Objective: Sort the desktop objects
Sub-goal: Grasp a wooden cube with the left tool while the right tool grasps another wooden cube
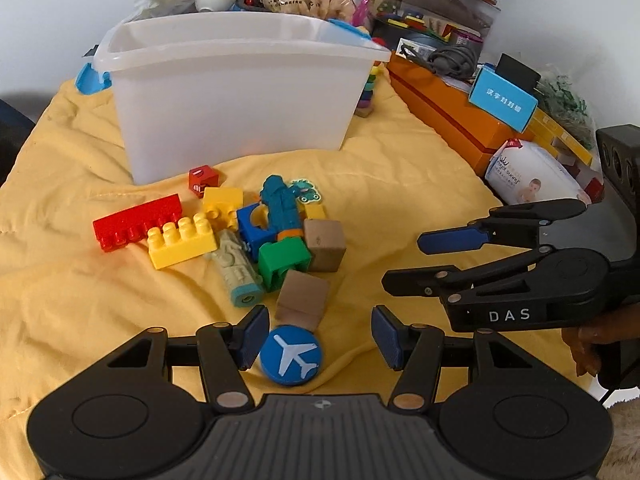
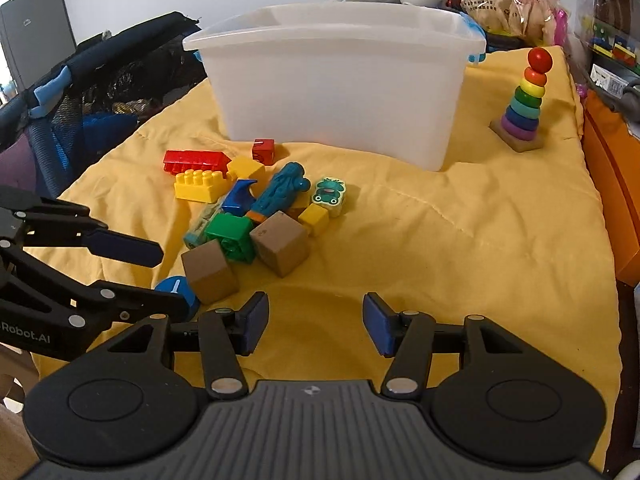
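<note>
A pile of toy blocks lies on the yellow cloth (image 1: 400, 200) before a white plastic bin (image 1: 240, 92): a red brick (image 1: 136, 222), a yellow brick (image 1: 182, 242), a green block (image 1: 284, 262), a teal figure (image 1: 280, 206) and two brown wooden cubes (image 1: 302, 300). A blue disc with a white airplane (image 1: 291, 354) lies between my left gripper's open fingers, close to the left pad. My left gripper (image 1: 320, 340) is open. My right gripper (image 2: 316, 326) is open and empty over bare cloth, right of the pile; it also shows in the left wrist view (image 1: 404, 264).
A rainbow ring stacker (image 2: 524, 100) stands at the right of the bin (image 2: 340, 80). An orange box (image 1: 452, 116), a wipes pack (image 1: 532, 178) and cluttered bags and boxes line the right and back. A dark mesh chair (image 2: 100, 100) is at the left.
</note>
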Available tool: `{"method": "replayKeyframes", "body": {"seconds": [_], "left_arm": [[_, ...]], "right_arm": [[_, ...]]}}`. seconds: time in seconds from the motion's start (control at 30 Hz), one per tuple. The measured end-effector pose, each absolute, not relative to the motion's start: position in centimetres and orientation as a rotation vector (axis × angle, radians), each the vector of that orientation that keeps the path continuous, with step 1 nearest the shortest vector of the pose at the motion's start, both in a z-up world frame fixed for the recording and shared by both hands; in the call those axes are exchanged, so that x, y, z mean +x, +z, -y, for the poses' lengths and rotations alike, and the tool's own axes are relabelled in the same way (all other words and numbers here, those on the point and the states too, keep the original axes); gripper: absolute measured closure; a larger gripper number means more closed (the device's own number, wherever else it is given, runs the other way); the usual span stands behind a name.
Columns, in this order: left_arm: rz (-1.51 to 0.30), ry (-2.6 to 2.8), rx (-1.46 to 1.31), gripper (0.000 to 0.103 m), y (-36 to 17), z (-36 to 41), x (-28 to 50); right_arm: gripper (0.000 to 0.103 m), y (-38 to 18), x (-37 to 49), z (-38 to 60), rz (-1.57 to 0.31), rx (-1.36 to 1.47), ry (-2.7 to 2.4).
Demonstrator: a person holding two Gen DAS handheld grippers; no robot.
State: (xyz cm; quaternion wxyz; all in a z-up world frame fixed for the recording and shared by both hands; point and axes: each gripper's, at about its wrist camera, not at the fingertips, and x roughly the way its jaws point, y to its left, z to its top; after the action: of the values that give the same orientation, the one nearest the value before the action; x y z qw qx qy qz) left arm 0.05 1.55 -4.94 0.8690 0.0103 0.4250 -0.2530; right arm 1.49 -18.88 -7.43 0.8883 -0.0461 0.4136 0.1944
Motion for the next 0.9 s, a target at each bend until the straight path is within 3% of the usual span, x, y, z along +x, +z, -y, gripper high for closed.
{"method": "replayKeyframes", "body": {"seconds": [0.2, 0.87, 0.9], "left_arm": [[-0.888, -0.523, 0.025, 0.043, -4.8, -0.8, 0.2], [-0.851, -0.487, 0.079, 0.043, -4.1, 3.6, 4.4], [-0.877, -0.495, 0.083, 0.047, -4.4, 4.0, 4.8]], "right_arm": [[0.041, -7.3, 1.5, 19.4, -0.852, -0.096, 0.390], [0.045, -7.2, 3.5, 22.3, -0.811, -0.130, 0.385], [0.045, -7.3, 3.6, 22.4, -0.813, -0.129, 0.392]]}}
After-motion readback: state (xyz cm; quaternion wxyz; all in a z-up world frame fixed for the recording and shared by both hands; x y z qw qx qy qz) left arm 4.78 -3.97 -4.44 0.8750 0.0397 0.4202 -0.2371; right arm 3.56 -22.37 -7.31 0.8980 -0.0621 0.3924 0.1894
